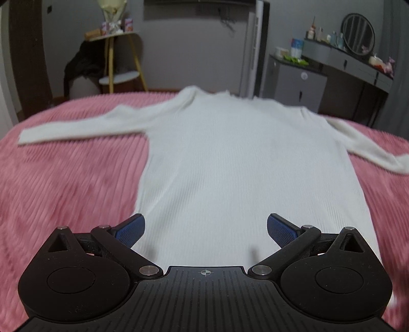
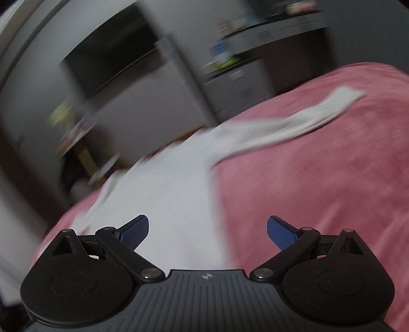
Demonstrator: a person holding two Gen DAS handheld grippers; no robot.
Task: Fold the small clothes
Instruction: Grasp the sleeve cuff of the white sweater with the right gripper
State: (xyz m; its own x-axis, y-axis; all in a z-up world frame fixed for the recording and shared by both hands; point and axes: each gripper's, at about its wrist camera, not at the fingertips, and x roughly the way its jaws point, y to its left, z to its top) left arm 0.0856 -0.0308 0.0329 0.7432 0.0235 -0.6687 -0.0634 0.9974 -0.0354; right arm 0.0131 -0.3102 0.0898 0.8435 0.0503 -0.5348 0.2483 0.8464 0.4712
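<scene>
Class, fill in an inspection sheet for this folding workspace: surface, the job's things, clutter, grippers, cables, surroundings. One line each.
Surface: pink ribbed blanket over a bed.
Job's things: white sweater laid flat, unfolded, both sleeves spread out to the sides, collar at the far end.
Clutter: nothing seen on the blanket besides the sweater.
Grippers: left gripper open, over the sweater's near hem, holding nothing; right gripper open, over the sweater's right edge, holding nothing; that view is motion-blurred.
Cables: dark cords hanging on the far wall; none near the work.
Surroundings: yellow-legged side table, grey dresser with round mirror and small items.
</scene>
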